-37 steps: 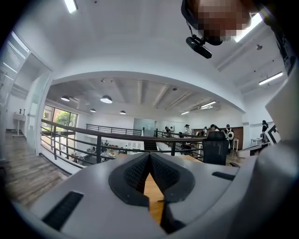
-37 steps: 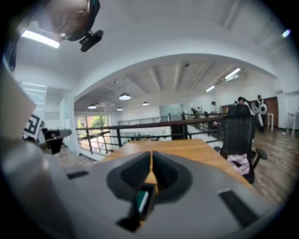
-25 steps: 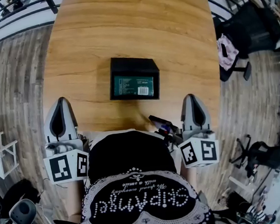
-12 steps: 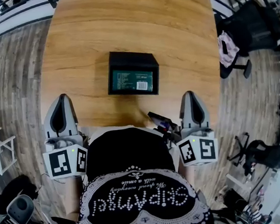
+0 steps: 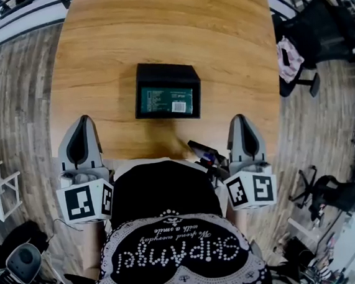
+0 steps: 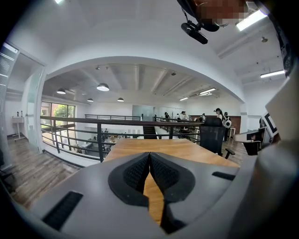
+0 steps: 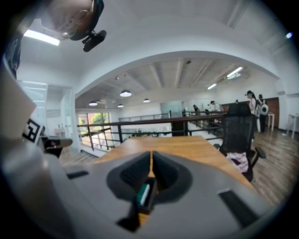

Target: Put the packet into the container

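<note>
A black box-shaped container (image 5: 167,75) sits at the middle of the wooden table (image 5: 154,28), and a green packet (image 5: 166,100) with a white label lies flat inside it. My left gripper (image 5: 83,118) hovers at the table's near edge, left of the container, its jaws shut with nothing between them. At the near edge on the right, my right gripper (image 5: 239,117) is likewise shut and empty. In the left gripper view the pads (image 6: 140,170) meet over bare table. Through the gap below the right gripper's (image 7: 152,156) jaws, the container and packet (image 7: 145,193) show.
A black office chair (image 5: 317,34) with a pink cloth stands right of the table. A railing (image 5: 16,22) runs along the far left. A small dark device (image 5: 204,154) sticks out at the person's chest, between the grippers. Clutter lies on the floor at both lower corners.
My left gripper has edged forward over the table's near edge. The right gripper has barely moved. The container and packet lie where they were.
</note>
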